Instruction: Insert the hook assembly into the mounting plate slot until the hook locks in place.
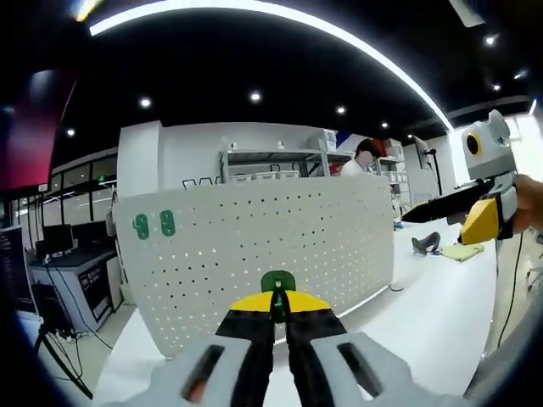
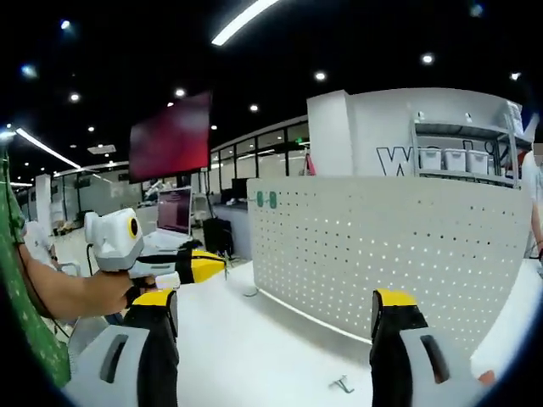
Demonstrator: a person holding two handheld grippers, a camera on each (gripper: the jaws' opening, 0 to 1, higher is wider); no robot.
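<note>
My left gripper (image 1: 277, 298) is shut on a small green hook (image 1: 277, 281), held in front of the white pegboard mounting plate (image 1: 254, 242), apart from it. Two more green hooks (image 1: 154, 224) sit in the plate's upper left corner. My right gripper (image 2: 276, 314) is open wide with nothing between its jaws, facing the same plate (image 2: 399, 246) and its two green hooks (image 2: 266, 199). In the left gripper view the right gripper (image 1: 441, 206) hovers at the far right, in a hand. In the right gripper view the left gripper (image 2: 204, 265) is at the left, also held by a hand.
The plate stands upright on a white table (image 2: 246, 348). A small metal hook (image 2: 342, 386) lies on the table near my right gripper. A dark tool (image 1: 424, 245) and a yellowish pad (image 1: 462, 251) lie at the far right. A person (image 1: 363, 158) stands behind the plate near shelves.
</note>
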